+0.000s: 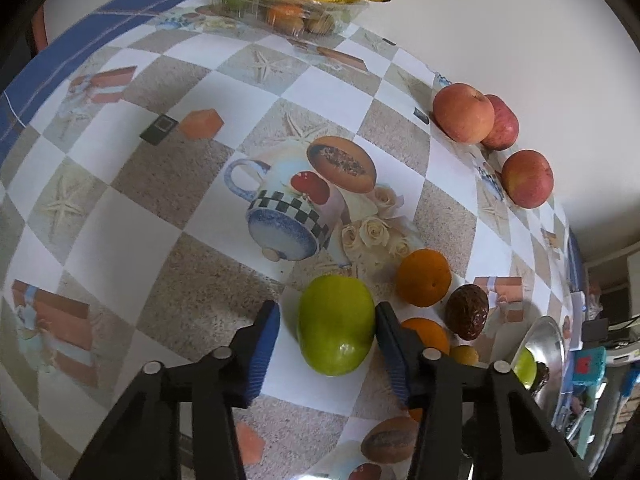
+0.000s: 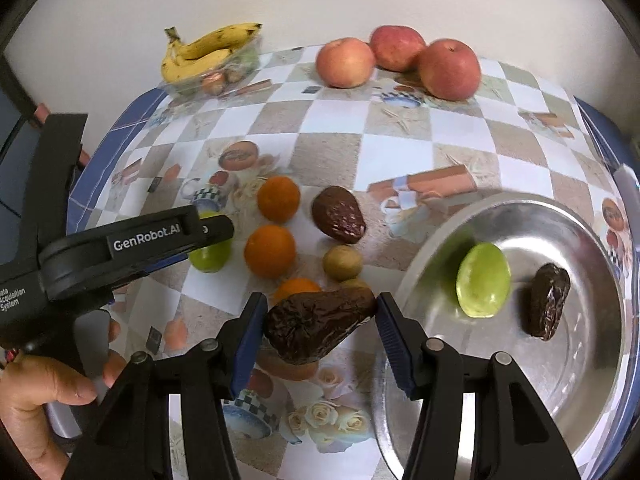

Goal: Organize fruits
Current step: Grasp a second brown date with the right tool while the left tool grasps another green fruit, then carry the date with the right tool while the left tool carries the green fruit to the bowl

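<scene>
Two pickups are under way at once, so the step in hand looks like gathering the loose fruit into the metal bowl (image 2: 592, 360). The right gripper (image 2: 320, 320) has its jaws at middling width, clamped on a dark wrinkled avocado (image 2: 316, 326) that spans the gap from pad to pad and appears lifted clear of the tabletop (image 2: 400, 152). The bowl lies just to the right of these jaws and already holds a green fruit (image 2: 483, 280) and another dark avocado (image 2: 547, 306).

The left gripper (image 1: 327, 340) has a green mango (image 1: 336, 324) between its jaws; the right pad touches it, while a sliver of tabletop shows at the left pad, so the grip does not look complete. Just beyond and to the right of these jaws sit two oranges (image 1: 424, 278) and one more avocado (image 1: 467, 312).

Next, the right hand probably needs to carry its avocado sideways over the bowl's rim and let go above a bare patch. The left jaws likely must close a touch more before lifting, since the smooth round fruit could roll.
</scene>
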The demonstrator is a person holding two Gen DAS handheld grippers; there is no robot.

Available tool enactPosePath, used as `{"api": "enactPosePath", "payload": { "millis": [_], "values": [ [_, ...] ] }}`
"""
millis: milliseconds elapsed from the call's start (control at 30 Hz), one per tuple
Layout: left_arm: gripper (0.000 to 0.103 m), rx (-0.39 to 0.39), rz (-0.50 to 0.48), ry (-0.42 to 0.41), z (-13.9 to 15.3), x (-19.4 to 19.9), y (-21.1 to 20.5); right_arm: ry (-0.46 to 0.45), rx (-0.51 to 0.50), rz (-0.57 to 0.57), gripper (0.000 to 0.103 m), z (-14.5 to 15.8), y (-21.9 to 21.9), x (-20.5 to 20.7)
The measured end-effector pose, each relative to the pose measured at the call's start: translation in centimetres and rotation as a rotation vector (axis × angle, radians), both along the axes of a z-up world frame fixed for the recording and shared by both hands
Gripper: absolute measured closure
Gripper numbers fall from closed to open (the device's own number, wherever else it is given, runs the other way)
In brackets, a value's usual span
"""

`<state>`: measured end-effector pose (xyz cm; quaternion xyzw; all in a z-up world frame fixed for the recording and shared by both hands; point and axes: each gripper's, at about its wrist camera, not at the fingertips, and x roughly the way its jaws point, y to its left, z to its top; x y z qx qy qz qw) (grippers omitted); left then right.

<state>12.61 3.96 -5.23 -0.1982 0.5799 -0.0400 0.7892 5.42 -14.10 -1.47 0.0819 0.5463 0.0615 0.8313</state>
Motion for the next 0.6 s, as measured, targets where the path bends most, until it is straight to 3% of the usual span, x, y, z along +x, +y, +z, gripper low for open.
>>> {"api": "enactPosePath", "payload": {
  "millis": [67, 233, 500, 600],
  "values": [
    [0.061, -0.010, -0.011, -0.004, 0.1, 0.0, -0.2, 0.001, 0.003, -0.012, 0.046, -0.1, -0.2, 0.1],
    [0.061, -0.006, -0.020, -0.005, 0.6, -0.3, -0.3, -0.007, 0.013, -0.048, 0.046, 0.0, -0.8, 0.2],
    [0.061, -0.023, -0.047, -0.095, 4.1, -0.8, -1.1, -0.029, 0.054, -0.200, 0.046, 0.9, -5.0, -0.4],
    [0.061, -0.026, -0.082, -0.129, 5.4, -1.1, -2.4, -0.036, 0.013, -0.266, 0.046, 1.4, -7.0, -0.8]
  ]
}}
